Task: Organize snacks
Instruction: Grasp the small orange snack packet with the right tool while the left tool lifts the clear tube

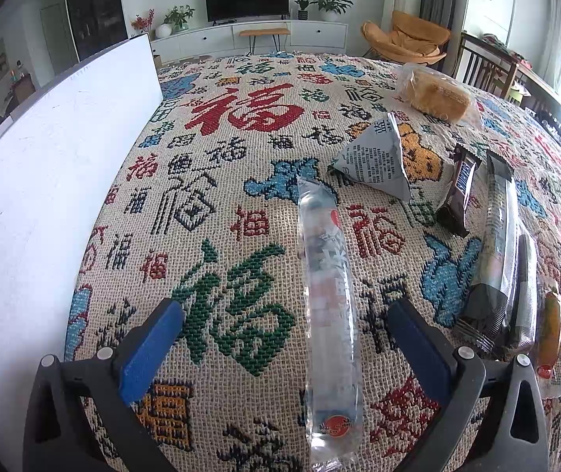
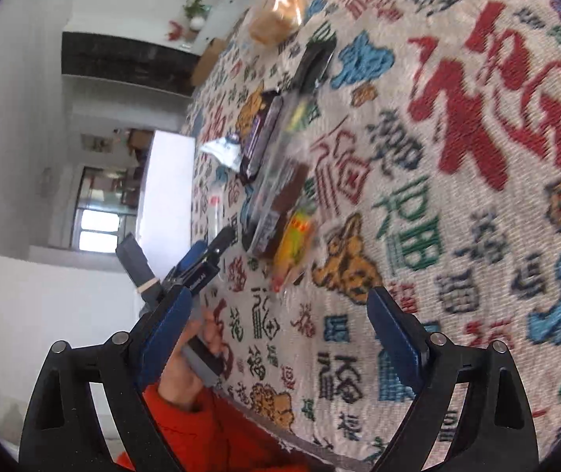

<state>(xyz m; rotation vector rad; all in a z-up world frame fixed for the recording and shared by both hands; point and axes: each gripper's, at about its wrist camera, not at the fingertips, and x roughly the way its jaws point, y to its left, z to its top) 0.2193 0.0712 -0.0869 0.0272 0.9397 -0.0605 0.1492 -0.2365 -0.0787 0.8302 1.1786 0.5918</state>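
Left gripper (image 1: 284, 338) wide open astride a clear snack tube (image 1: 329, 314) on the patterned tablecloth (image 1: 241, 126), untouched, right gripper (image 2: 280, 326) spread empty, other snacks (image 1: 495, 244) at two o'clock.

Bright daylight; right wrist view motion-blurred; fisheye edges dark.

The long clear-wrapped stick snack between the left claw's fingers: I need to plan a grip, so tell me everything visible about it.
The long clear-wrapped stick snack is a slim tube in glossy transparent film, with pale printing and a red round mark near its close end. It lies flat on the patterned tablecloth, lengthwise away from the camera. The open left claw straddles it, neither blue pad touching. No other snack touches it.
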